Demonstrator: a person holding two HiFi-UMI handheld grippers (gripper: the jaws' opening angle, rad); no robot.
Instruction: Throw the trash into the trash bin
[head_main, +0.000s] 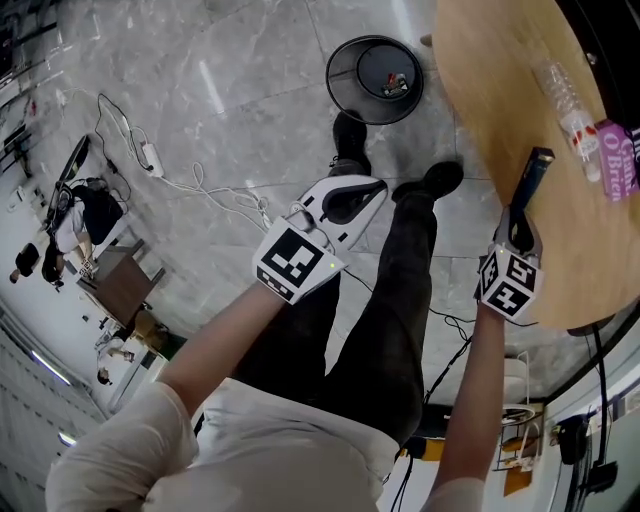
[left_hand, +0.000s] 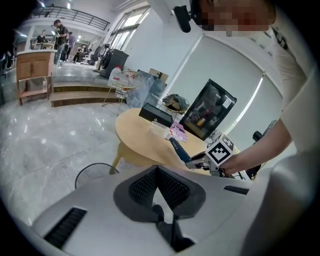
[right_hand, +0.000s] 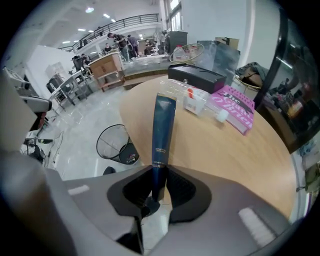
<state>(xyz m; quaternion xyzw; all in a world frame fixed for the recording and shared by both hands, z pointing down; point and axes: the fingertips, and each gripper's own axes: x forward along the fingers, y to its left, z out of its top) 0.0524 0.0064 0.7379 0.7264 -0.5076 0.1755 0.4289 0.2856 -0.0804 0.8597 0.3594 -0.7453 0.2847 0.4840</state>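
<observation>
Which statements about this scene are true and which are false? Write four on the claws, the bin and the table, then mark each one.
1. The right claw grips a dark blue tube. True.
2. The left claw holds a plastic bottle. False: it is shut and empty; the bottle lies on the wooden table.
3. The trash bin stands on the table. False: it stands on the floor beside it.
4. A pink pack lies on the table. True.

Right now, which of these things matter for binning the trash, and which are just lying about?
For the job: blue tube, clamped in the jaws of the right gripper; trash bin on the floor.
Lying about, for now: plastic bottle, pink pack and black box on the table.
</observation>
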